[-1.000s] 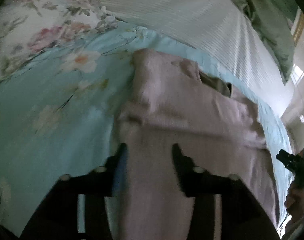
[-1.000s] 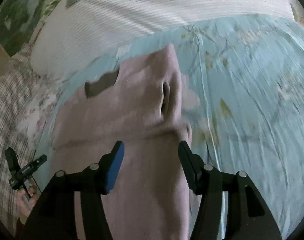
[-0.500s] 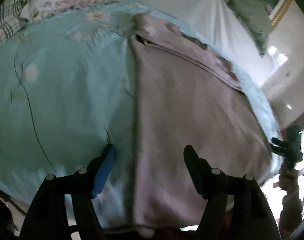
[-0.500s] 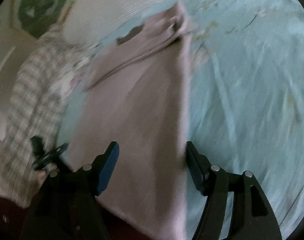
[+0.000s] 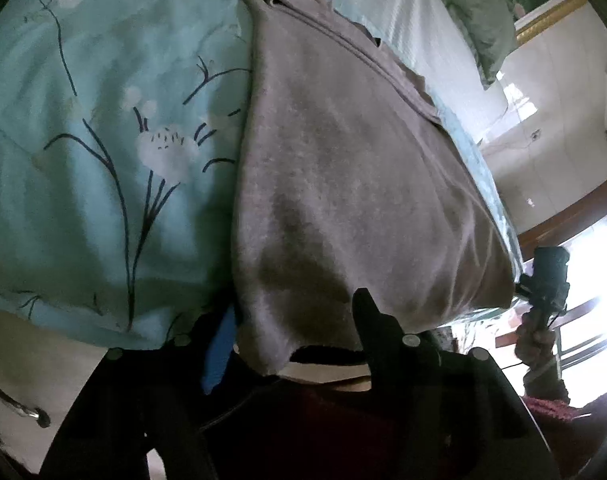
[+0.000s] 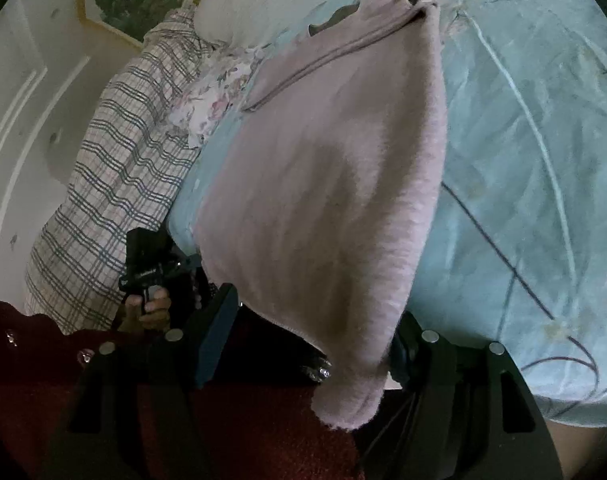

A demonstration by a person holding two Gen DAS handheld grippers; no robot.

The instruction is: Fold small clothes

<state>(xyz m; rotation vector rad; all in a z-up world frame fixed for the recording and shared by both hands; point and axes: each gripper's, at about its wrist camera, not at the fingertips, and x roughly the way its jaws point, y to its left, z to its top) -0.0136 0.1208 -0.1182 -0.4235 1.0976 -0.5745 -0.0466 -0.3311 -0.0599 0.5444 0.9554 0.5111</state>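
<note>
A dusty-pink garment (image 5: 343, 168) lies flat on the light-blue floral bedspread (image 5: 103, 140), its near hem hanging over the bed's front edge. It also shows in the right wrist view (image 6: 335, 184). My left gripper (image 5: 291, 320) is open, its fingers astride the left corner of the hem. My right gripper (image 6: 315, 328) is open, its fingers astride the right corner of the hem, which droops between them. Neither gripper pinches the cloth.
A white ribbed pillow (image 5: 415, 20) and a green floral pillow (image 5: 475, 12) lie at the head of the bed. A plaid cloth (image 6: 115, 168) lies left of the garment. A dark red garment (image 6: 243, 432) fills the foreground below the grippers.
Both grippers have drawn back from over the garment's middle to its near hem at the bed's front edge. Both have opened wider.
</note>
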